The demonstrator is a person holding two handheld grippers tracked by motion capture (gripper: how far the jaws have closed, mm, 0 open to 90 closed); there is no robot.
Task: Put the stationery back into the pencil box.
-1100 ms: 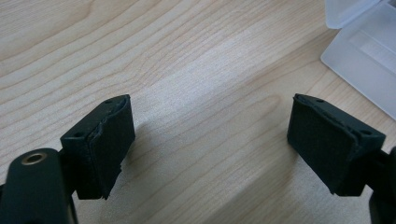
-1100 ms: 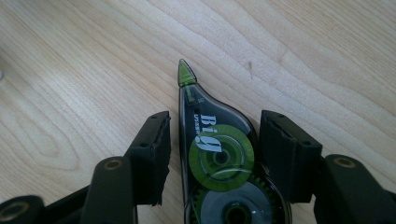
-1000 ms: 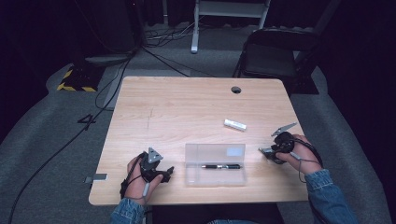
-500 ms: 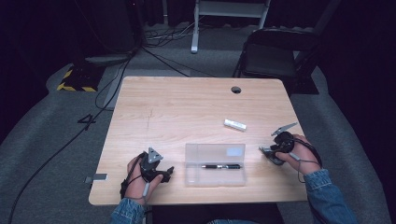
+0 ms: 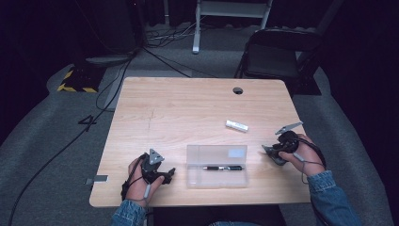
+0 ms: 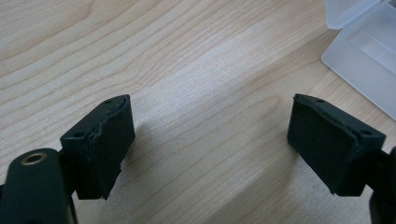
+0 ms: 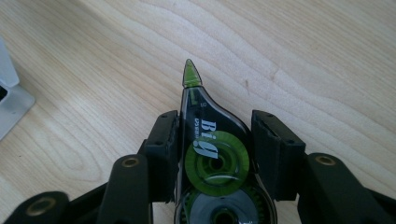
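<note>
Right gripper clamps correction tape dispenser across flat sides, green tip ahead; light, rigid, slick plastic, grip mid-body. Left gripper wide, empty.

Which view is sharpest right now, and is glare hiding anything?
Right gripper view: the correction tape dispenser is crisp, with slight sheen on its green wheel. Left gripper view: a pale sheen on the table. High view: dim surroundings, the clear case and pen soft but readable.

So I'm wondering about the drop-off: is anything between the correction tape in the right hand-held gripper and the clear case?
Nothing visible: bare table lies between the correction tape and the clear case.
</note>
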